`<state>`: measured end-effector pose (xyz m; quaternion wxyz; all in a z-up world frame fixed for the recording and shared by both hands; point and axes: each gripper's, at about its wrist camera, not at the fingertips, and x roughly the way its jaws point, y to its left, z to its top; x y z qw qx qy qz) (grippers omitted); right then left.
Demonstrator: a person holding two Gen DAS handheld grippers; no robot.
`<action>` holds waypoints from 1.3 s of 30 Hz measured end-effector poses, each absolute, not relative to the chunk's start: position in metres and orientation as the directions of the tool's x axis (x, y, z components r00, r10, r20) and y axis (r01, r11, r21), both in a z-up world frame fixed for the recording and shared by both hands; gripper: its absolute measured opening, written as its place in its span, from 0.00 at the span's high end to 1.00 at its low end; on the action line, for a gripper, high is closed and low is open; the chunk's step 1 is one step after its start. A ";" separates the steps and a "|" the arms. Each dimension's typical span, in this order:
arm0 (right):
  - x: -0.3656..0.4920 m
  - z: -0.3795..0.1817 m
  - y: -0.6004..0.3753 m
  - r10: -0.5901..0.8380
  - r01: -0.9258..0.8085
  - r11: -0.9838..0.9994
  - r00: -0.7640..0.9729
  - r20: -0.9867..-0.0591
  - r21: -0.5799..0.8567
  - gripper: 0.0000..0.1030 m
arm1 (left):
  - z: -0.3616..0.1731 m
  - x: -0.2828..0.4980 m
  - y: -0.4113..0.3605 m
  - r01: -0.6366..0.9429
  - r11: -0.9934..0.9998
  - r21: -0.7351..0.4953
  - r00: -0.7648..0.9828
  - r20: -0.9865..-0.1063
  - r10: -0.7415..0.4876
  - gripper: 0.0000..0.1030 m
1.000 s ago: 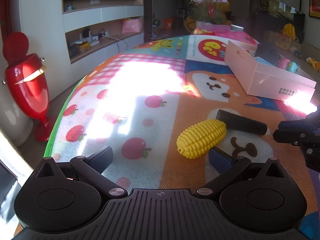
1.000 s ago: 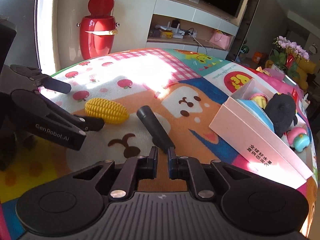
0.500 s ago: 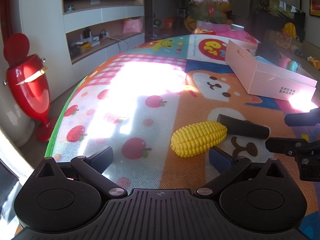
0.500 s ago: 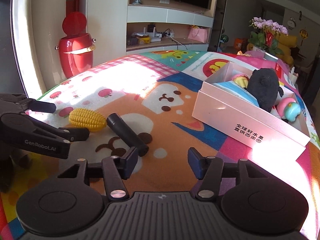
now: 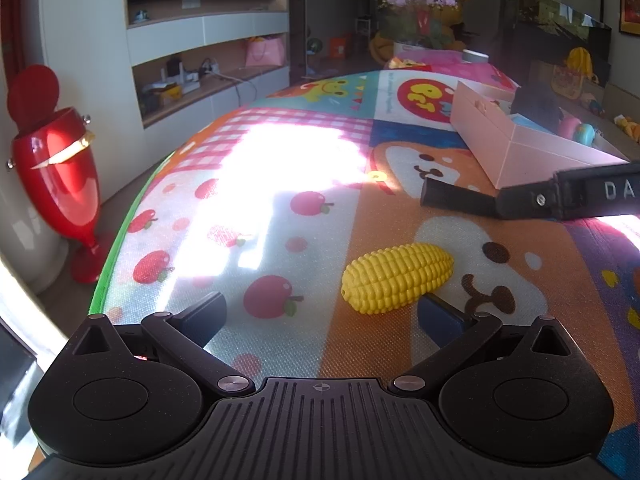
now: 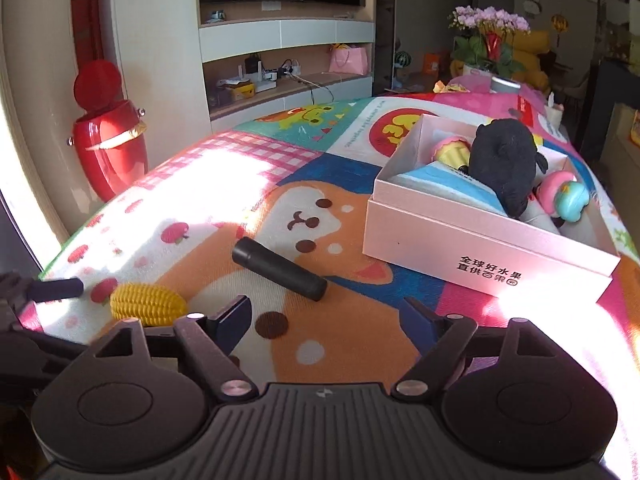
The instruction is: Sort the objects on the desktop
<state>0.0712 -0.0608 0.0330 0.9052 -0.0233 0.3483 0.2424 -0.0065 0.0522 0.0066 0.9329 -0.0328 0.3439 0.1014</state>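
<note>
Plush toy [image 6: 505, 160] and cupcake [image 6: 452, 152] inside pink box [image 6: 480, 256]

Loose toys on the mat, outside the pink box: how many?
2. A yellow corn lies near the mat's left edge; a black cylinder lies right of it, toward the pink box. The claws could hide more.

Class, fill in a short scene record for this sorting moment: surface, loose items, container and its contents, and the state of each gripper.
surface: cartoon play mat
loose items: yellow toy corn; black cylinder, both lying on the mat
container: pink box, open
contents: black plush toy, cupcake toy, other toys
left gripper: open, corn just ahead, untouched
right gripper: jaws opening, nothing between them, cylinder just ahead
</note>
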 end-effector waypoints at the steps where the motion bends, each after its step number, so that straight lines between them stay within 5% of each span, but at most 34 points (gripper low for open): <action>1: 0.079 0.033 -0.056 0.427 -0.428 0.888 0.636 -0.643 0.166 0.05 | 0.007 -0.007 0.052 -0.212 0.977 0.005 0.744 -0.648 0.165 0.00; 6: 0.117 0.020 -0.022 0.341 -0.261 0.939 0.602 -0.722 0.226 0.02 | 0.008 -0.009 0.054 -0.213 0.977 -0.017 0.752 -0.641 0.153 0.00; 15: 0.148 0.009 0.014 0.150 -0.109 0.989 0.644 -0.750 0.104 0.07 | 0.008 -0.010 0.059 -0.237 0.971 -0.038 0.753 -0.638 0.159 0.00; 18: 0.147 0.010 0.013 0.126 -0.117 0.991 0.662 -0.739 0.065 0.21 | 0.008 -0.010 0.059 -0.233 0.972 -0.040 0.754 -0.638 0.155 0.00; 23: 0.136 0.013 -0.007 0.162 -0.215 0.976 0.664 -0.730 0.020 0.64 | 0.008 -0.010 0.059 -0.231 0.972 -0.041 0.754 -0.639 0.153 0.00; 26: 0.126 0.015 -0.031 0.196 -0.260 0.965 0.648 -0.736 0.029 0.73 | 0.008 -0.010 0.058 -0.230 0.973 -0.029 0.750 -0.642 0.158 0.00; 33: 0.073 0.012 -0.095 0.237 -0.367 0.930 0.670 -0.703 -0.037 0.71 | 0.011 -0.006 0.051 -0.098 0.993 -0.059 0.779 -0.626 0.040 0.00; 38: 0.050 0.011 -0.141 0.190 -0.310 0.948 0.728 -0.659 -0.069 0.30 | 0.040 0.021 0.023 0.096 0.995 -0.043 0.835 -0.540 -0.103 0.00; 39: 0.050 0.012 -0.150 0.187 -0.290 0.956 0.737 -0.649 -0.053 0.28 | 0.046 0.031 0.015 0.133 0.991 -0.010 0.839 -0.532 -0.118 0.00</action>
